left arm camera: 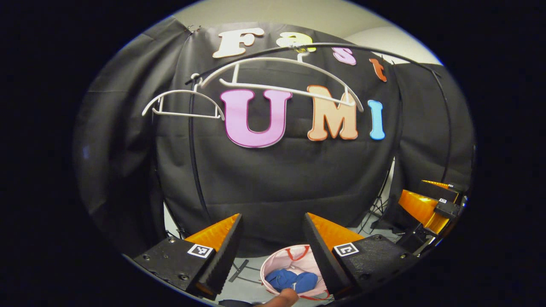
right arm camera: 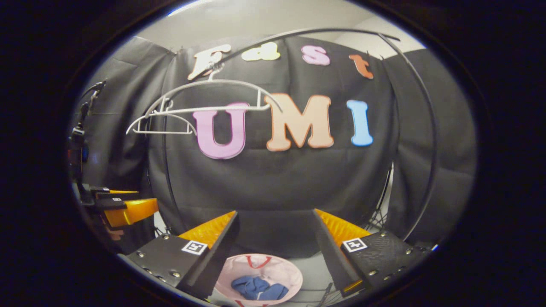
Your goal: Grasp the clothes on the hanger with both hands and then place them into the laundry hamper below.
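Lying bunched at the bottom of the pink hamper (left arm camera: 277,262) on the floor, the blue clothes (left arm camera: 291,280) sit low between the fingers of the left gripper (left arm camera: 273,251), whose jaws are spread apart and hold nothing. In the right gripper view the same clothes (right arm camera: 259,288) rest in the hamper (right arm camera: 281,273) below the right gripper (right arm camera: 275,249), also spread wide and bare. 2 white hangers (left arm camera: 281,81) hang bare on the black rail (left arm camera: 341,46) up against the cloth wall. A fingertip (left arm camera: 283,296) shows at the lower edge, just before the hamper
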